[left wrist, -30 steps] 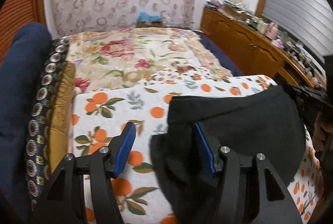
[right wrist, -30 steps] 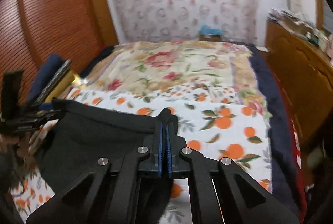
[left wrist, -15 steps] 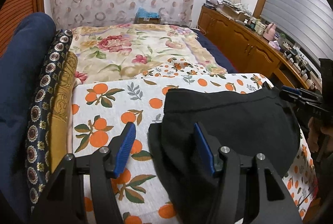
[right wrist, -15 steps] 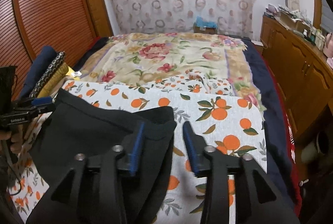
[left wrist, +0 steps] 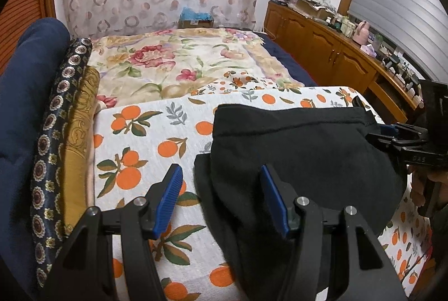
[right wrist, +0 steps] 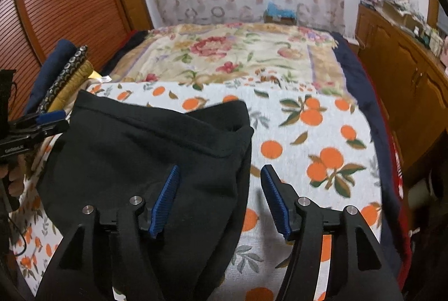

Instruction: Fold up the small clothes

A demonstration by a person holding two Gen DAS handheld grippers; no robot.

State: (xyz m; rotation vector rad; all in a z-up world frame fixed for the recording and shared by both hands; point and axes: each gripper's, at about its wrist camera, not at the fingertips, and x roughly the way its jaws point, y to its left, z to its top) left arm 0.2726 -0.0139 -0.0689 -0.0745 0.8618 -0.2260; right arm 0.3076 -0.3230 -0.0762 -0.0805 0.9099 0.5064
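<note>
Both tongs stand spread with nothing pinched: the left tongs (left wrist: 221, 200) straddle the near left edge of the black garment (left wrist: 294, 150), and the right tongs (right wrist: 219, 201), whose jaws have just been opening, have its right edge between them, untouched. It lies flat on the orange-print cloth (left wrist: 145, 133) spread over the bed. Soft, light and floppy, it should drape rather than hold shape; its hemmed far corners look the best places to pinch.

Matt black cloth garment (right wrist: 145, 161) – glossy varnished wood cabinets (left wrist: 330, 54).
</note>
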